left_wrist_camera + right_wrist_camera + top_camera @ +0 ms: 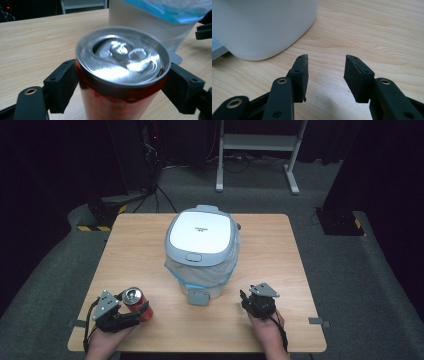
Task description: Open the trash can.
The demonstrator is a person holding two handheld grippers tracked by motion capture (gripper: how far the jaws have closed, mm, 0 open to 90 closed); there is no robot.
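A red drink can (135,300) with an opened silver top (122,57) stands near the table's front left corner. My left gripper (134,305) is shut on it, and both black pads (62,83) press the can's sides just under the rim. A white pedal bin (200,237) with a closed lid stands mid-table, with a clear, blue-edged bag liner (222,272) hanging over its rim. Its grey pedal (198,297) faces the front edge. My right gripper (244,300) hovers low beside the bin's right base (262,27). In the right gripper view its jaws (325,67) are open with nothing between them.
The wooden table (280,265) has bare surface on both sides of the bin. On the dark carpet behind stand a white metal frame (257,142) and black bases with yellow-striped tape at the left (102,217) and right (340,222).
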